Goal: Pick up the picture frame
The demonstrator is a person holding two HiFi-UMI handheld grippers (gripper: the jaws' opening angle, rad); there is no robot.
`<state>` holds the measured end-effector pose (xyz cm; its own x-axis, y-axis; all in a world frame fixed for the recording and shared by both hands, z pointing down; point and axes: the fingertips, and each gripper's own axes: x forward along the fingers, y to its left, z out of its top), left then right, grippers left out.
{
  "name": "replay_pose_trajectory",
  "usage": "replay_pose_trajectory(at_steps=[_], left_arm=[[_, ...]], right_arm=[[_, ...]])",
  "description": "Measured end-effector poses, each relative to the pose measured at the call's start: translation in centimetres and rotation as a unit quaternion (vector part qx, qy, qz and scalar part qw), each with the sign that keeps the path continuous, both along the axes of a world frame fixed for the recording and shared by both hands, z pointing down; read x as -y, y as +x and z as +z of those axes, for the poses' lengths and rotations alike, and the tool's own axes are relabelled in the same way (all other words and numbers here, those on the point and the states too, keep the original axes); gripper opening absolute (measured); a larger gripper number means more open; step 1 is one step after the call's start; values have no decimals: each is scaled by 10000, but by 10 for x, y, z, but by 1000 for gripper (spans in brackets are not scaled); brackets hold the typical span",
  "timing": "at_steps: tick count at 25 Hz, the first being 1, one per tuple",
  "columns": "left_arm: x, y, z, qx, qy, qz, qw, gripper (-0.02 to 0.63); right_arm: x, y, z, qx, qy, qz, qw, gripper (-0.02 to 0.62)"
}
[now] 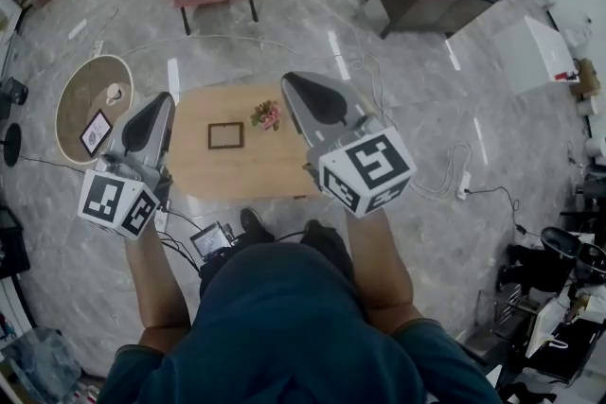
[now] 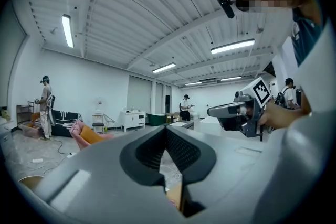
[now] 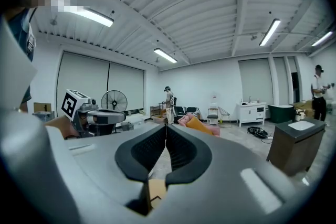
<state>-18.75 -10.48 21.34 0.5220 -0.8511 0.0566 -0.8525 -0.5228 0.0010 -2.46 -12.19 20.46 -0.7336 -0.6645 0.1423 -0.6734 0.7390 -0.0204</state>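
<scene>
Left hand-held gripper (image 1: 166, 102) clenched, empty; right hand-held gripper (image 1: 295, 88) likewise (picture frame (image 1: 225, 135) untouched on table (image 1: 275, 170)).

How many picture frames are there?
2. A brown picture frame lies on the wooden table beside the flowers; a dark frame sits on the round side table at left. Others may be hidden.
</scene>
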Motion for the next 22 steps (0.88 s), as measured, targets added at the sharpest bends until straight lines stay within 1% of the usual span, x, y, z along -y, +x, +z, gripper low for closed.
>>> replay_pose_trajectory(at_steps=[4, 9, 14, 17, 22], left_arm=[[15, -12, 1, -88, 2, 153, 9998, 0], [28, -18, 11, -180, -91, 194, 9996, 0], [39, -19, 32, -166, -285, 92, 9994, 0], [46, -30, 46, -133, -399, 8, 9991, 0], [66, -45, 76, -27, -731, -175, 9972, 0]], right_arm=[[4, -15, 1, -101, -24, 111, 9999, 11], [14, -20, 8, -237, -123, 158, 9995, 11], [31, -22, 25, -256, -272, 29, 9993, 11], [43, -34, 32, -218, -337, -74, 9992, 11], [64, -49, 52, -210, -500, -271, 9982, 12]])
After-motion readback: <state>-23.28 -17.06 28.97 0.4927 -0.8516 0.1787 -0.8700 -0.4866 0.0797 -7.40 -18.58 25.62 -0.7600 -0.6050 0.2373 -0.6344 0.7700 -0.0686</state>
